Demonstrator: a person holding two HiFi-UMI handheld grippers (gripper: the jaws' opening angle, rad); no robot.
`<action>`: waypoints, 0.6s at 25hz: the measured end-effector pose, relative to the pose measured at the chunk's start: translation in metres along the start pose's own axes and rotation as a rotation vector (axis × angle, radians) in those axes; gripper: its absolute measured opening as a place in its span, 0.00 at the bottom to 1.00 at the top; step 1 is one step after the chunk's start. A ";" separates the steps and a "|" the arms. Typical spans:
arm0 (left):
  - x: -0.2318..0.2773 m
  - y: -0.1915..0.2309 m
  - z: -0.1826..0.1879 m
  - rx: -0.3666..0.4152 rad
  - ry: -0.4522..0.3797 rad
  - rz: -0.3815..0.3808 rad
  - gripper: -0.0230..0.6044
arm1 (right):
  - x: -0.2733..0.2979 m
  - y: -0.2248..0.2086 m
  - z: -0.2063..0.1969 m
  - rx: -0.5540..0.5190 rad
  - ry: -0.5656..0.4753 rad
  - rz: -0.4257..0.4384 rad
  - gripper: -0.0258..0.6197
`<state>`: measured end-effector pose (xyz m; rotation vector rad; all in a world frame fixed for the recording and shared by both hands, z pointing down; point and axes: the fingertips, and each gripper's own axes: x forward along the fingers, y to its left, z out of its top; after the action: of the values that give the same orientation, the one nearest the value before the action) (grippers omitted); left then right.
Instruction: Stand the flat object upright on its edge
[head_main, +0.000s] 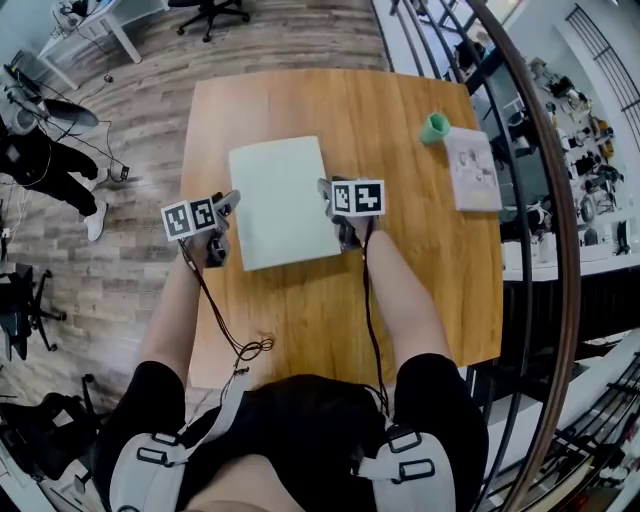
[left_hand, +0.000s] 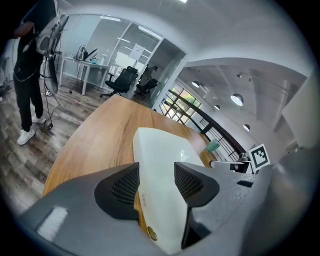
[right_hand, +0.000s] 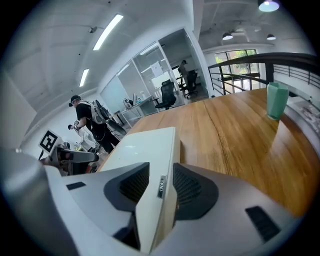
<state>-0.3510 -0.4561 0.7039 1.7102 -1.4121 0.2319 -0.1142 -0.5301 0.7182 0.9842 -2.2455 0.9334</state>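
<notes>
1. One flat white rectangular panel (head_main: 285, 200) lies flat on the wooden table (head_main: 420, 290), left of centre.
2. We see the left gripper (left_hand: 156, 175) and right gripper (right_hand: 161, 182) with jaws spread, each straddling a side edge and not pinching it.
3. We judge that uneven closing could twist it loose. Once upright, its thin edge may skid and topple.

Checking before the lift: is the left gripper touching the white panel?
Cannot tell. Left gripper view: the left gripper straddles the white panel; the table shows beside one pad, the other overlaps it.
</notes>
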 end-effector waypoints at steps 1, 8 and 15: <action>0.004 0.002 0.000 -0.013 0.007 -0.005 0.37 | 0.004 -0.003 0.001 0.014 0.007 0.002 0.24; 0.030 0.010 -0.008 -0.084 0.038 -0.017 0.37 | 0.029 -0.013 -0.005 0.035 0.067 0.010 0.25; 0.043 0.011 -0.019 -0.034 0.082 -0.029 0.37 | 0.035 -0.014 -0.011 0.102 0.093 0.032 0.26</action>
<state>-0.3390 -0.4727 0.7477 1.6731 -1.3230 0.2576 -0.1227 -0.5443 0.7542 0.9314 -2.1608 1.0942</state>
